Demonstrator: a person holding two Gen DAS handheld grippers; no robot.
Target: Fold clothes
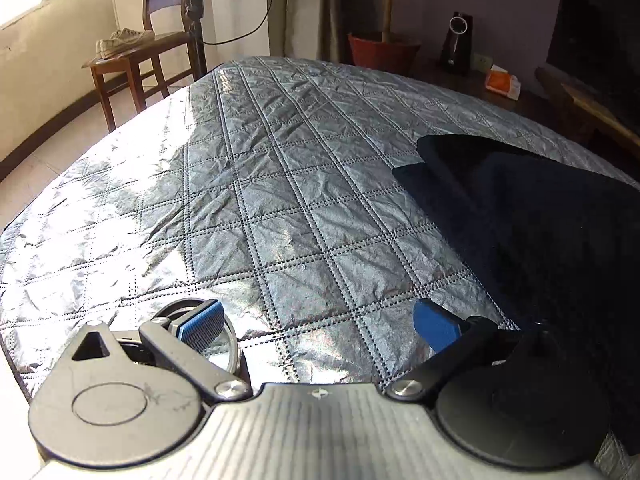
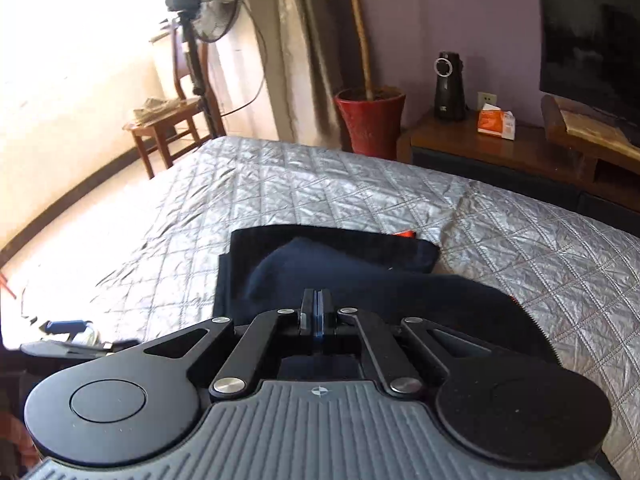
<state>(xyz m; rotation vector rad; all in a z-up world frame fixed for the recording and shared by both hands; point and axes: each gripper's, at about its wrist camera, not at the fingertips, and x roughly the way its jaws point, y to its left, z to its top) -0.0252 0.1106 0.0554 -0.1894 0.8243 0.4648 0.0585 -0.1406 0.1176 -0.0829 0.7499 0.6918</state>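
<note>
two grippers: left gripper (image 1: 318, 326) spread apart over the quilt (image 1: 260, 200); right gripper (image 2: 316, 312) pressed together near the dark garment (image 2: 340, 264), grip unclear.

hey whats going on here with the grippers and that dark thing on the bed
A person is folding clothes with a handheld gripper in each hand. A dark navy garment lies partly folded on the silver quilted bed cover. The right gripper has its fingers pressed together just above the garment; whether cloth is pinched between them cannot be told. The left gripper is open over bare cover, with the garment's edge draped against its right-hand side. The fold looks only partly done.
</note>
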